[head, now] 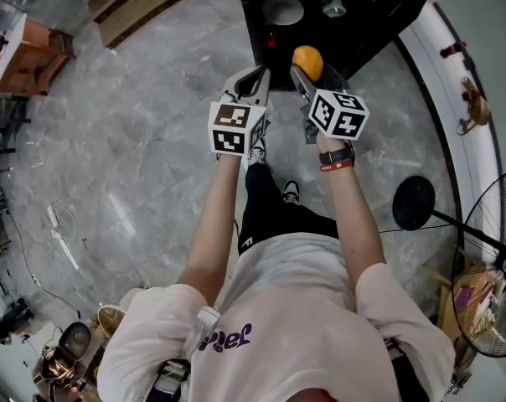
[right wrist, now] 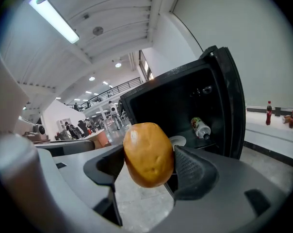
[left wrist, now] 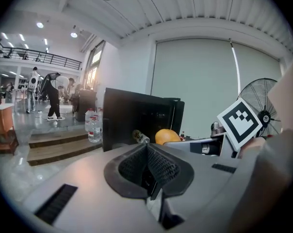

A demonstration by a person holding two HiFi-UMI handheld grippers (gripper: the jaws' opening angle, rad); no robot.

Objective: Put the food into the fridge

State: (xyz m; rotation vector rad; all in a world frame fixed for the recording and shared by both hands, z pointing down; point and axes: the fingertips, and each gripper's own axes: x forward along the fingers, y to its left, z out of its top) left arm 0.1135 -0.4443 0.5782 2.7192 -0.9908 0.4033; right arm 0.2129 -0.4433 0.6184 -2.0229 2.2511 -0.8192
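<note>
My right gripper [right wrist: 147, 165] is shut on a round orange fruit [right wrist: 149, 154], which fills the gap between its pads. In the head view that fruit [head: 307, 61] hangs just in front of the black fridge [head: 320, 36], whose door stands open. Inside lie a white plate [head: 283, 10] and a bottle [head: 333, 2]; the right gripper view shows the fridge [right wrist: 185, 96], bottle [right wrist: 201, 127] and plate [right wrist: 179, 141] close ahead. My left gripper [head: 249, 82] is beside the right one, shut and empty, its pads meeting [left wrist: 149, 171]. The fruit [left wrist: 167, 136] shows past it.
A standing fan [head: 496, 258] with a round black base [head: 413, 202] stands to the right. Red bottles [head: 454, 50] sit on the white ledge. Wooden steps [left wrist: 59, 144] and water bottles [left wrist: 93, 127] lie left of the fridge. People walk far behind.
</note>
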